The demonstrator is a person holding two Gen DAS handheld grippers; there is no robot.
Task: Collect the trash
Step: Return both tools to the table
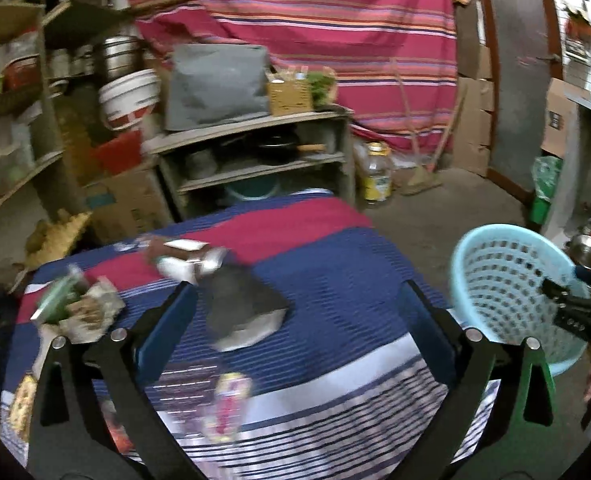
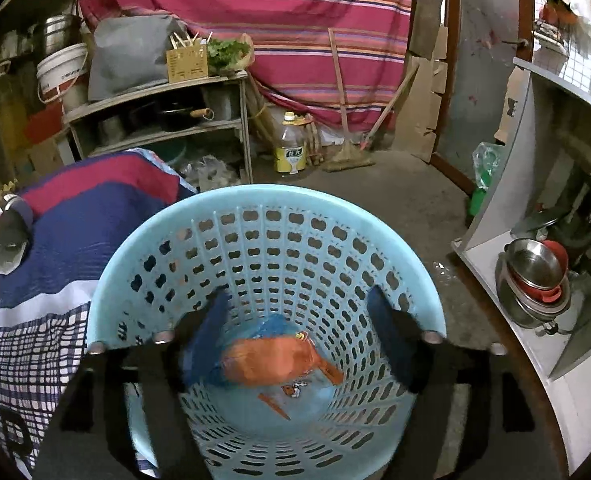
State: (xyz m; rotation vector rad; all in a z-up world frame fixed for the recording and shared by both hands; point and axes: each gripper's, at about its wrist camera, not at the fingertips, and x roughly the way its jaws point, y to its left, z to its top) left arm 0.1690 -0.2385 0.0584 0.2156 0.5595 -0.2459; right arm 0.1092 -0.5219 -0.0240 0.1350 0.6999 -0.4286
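Observation:
A light blue perforated basket (image 2: 323,240) stands on the floor beside the striped cloth-covered table (image 1: 335,280); it also shows in the left wrist view (image 1: 503,276). An orange and blue wrapper (image 2: 275,364) lies at the basket's bottom. My right gripper (image 2: 299,320) is open and empty over the basket's mouth. My left gripper (image 1: 299,304) is open and empty above the table. On the table lie a dark grey wrapper (image 1: 243,304), a white and brown carton (image 1: 187,260), crumpled green and brown trash (image 1: 79,304) and a pink wrapper (image 1: 227,404).
A grey shelf unit (image 1: 255,152) with pots stands behind the table. A yellow oil bottle (image 2: 291,148) and a broom (image 2: 347,156) are on the floor beyond the basket. A white cabinet with steel bowls (image 2: 535,272) is at the right. A green stool (image 1: 535,384) stands by the table.

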